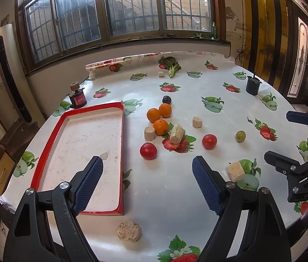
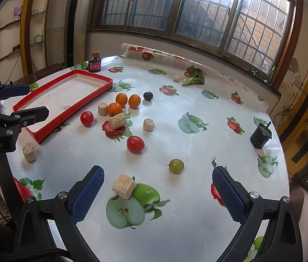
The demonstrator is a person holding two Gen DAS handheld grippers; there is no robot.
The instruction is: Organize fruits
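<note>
A red-rimmed tray [image 1: 122,144] [image 2: 44,135] lies at the table's left with nothing in it. To its right sit three oranges [image 1: 161,127] [image 2: 114,109], a dark plum [image 1: 166,99] [image 2: 148,95], two red tomatoes [image 1: 148,150] [image 1: 209,141] [image 2: 135,144] [image 2: 87,118] and a green grape [image 1: 240,136] [image 2: 176,165]. My left gripper [image 1: 147,185] [image 2: 26,101] hangs open over the tray's near right corner, holding nothing. My right gripper [image 2: 158,194] [image 1: 285,137] stands open near the table's front, a cork block [image 2: 123,186] between its fingers but untouched.
Several cork blocks [image 1: 177,133] [image 1: 129,231] [image 2: 29,152] lie scattered among the fruit. A red-labelled jar [image 1: 78,97] stands behind the tray, a black cup [image 1: 252,85] [image 2: 260,135] at the right, leafy greens [image 1: 170,64] [image 2: 194,77] at the back. The table edge curves close in front.
</note>
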